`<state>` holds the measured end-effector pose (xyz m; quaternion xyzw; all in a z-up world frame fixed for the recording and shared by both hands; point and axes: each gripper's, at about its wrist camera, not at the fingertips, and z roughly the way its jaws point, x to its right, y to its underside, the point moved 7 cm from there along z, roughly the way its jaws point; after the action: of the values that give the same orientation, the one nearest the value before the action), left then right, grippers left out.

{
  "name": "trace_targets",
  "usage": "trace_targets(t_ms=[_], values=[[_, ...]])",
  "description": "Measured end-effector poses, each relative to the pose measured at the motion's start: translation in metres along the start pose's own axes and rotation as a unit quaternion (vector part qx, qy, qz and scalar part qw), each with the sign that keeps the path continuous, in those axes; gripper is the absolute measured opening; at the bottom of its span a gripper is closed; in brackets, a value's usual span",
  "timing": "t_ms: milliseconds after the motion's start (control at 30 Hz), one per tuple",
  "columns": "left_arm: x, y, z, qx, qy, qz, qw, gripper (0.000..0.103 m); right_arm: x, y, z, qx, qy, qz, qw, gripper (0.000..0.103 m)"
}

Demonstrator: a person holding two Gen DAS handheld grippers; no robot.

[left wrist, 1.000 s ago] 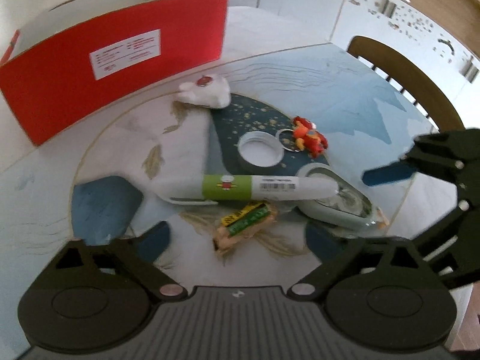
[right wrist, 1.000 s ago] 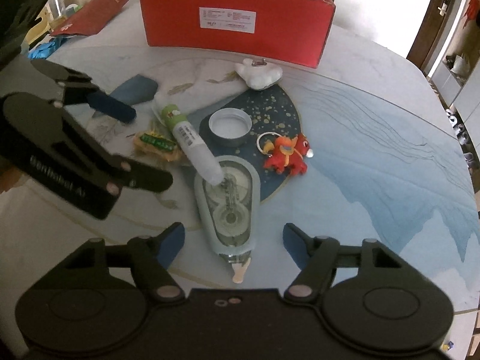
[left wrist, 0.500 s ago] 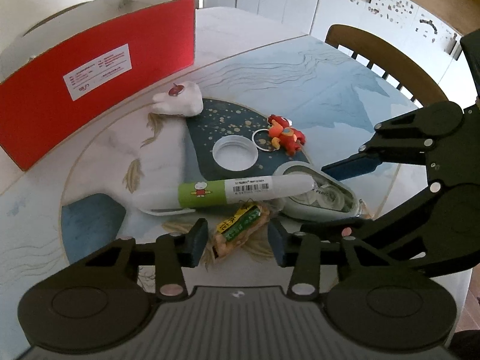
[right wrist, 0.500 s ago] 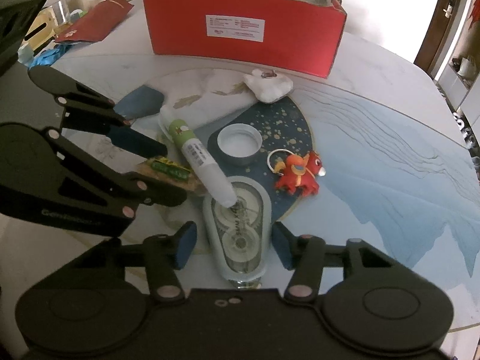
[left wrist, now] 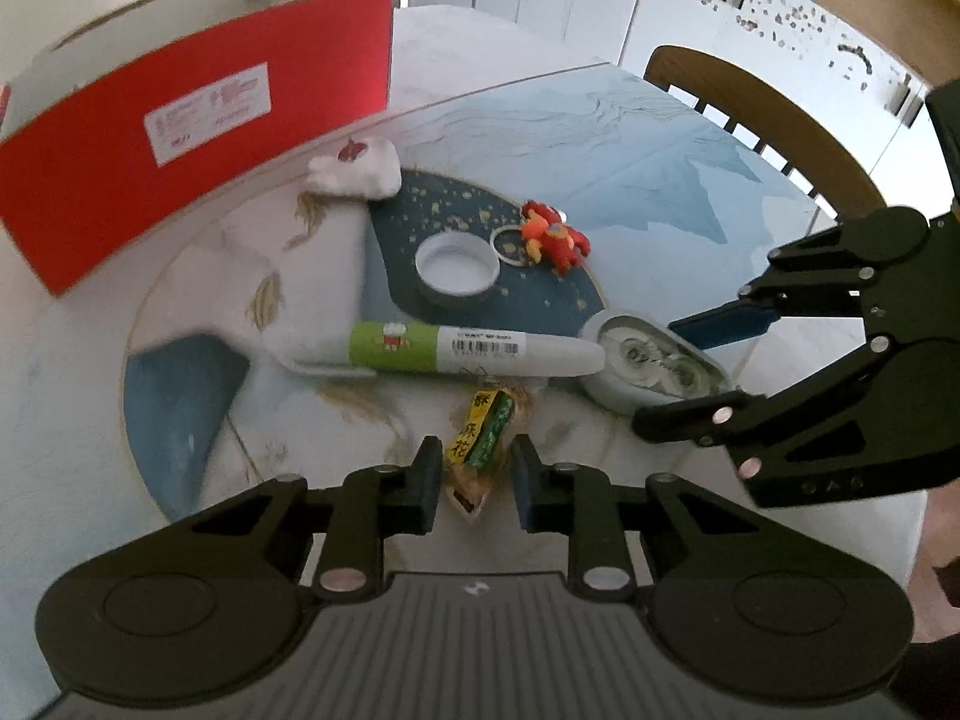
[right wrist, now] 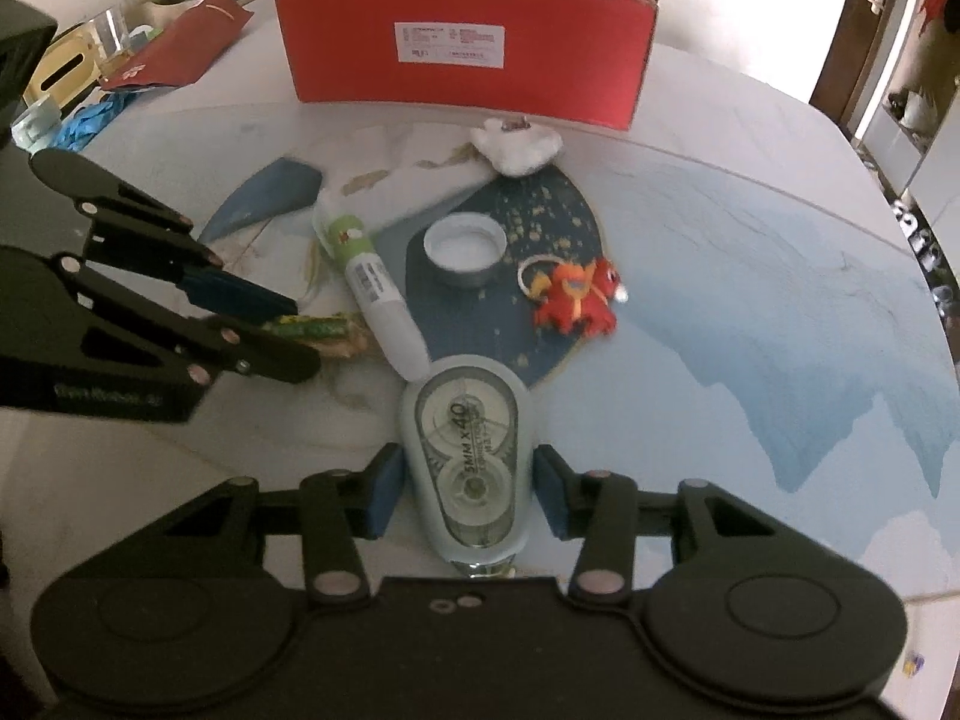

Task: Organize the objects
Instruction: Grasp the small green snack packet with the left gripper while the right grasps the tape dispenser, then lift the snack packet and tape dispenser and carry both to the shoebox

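My left gripper (left wrist: 474, 483) is open with its fingers on either side of a green-labelled snack packet (left wrist: 480, 450), a small gap on each side. My right gripper (right wrist: 465, 495) is open around a grey correction tape dispenser (right wrist: 468, 474), its pads just off the sides. A white and green glue tube (left wrist: 444, 351) lies between the two, its tip resting on the dispenser. A white jar lid (right wrist: 465, 249), a red toy keychain (right wrist: 573, 297) and a white plush (right wrist: 516, 141) lie farther out. An open red box (right wrist: 468, 63) stands at the back.
A wooden chair (left wrist: 768, 102) stands past the table's far edge in the left wrist view. A red bag (right wrist: 180, 42), blue gloves and glassware sit at the back left in the right wrist view. The right gripper's arm (left wrist: 840, 396) crosses the left view's right side.
Both grippers have come down and forward: the left has narrowed around the snack packet, the right around the correction tape dispenser. The objects have not moved.
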<state>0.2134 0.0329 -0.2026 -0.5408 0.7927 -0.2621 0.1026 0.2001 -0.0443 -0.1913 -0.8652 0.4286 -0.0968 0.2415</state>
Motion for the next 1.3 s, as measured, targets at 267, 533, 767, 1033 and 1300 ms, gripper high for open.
trace_targets(t_ms=[267, 533, 767, 1033, 1300], values=[[0.002, 0.021, -0.021, 0.005, 0.022, -0.045, 0.9987, 0.021, 0.003, 0.013, -0.019, -0.002, -0.012, 0.032, 0.999, 0.046], [-0.006, 0.019, -0.051, 0.034, 0.031, -0.096, 0.9944, 0.021, -0.001, -0.009, -0.044, 0.026, -0.02, 0.04, 0.999, 0.046], [-0.024, -0.011, -0.079, 0.077, 0.023, -0.114, 0.9903, 0.021, 0.004, -0.052, -0.065, 0.06, -0.021, 0.034, 0.997, 0.046], [-0.052, -0.054, -0.103, 0.12, -0.008, -0.116, 0.986, 0.021, 0.01, -0.11, -0.079, 0.101, -0.009, 0.009, 0.995, 0.046], [-0.081, -0.098, -0.116, 0.145, -0.056, -0.104, 0.9823, 0.021, 0.017, -0.166, -0.074, 0.125, 0.006, -0.001, 0.992, 0.046]])
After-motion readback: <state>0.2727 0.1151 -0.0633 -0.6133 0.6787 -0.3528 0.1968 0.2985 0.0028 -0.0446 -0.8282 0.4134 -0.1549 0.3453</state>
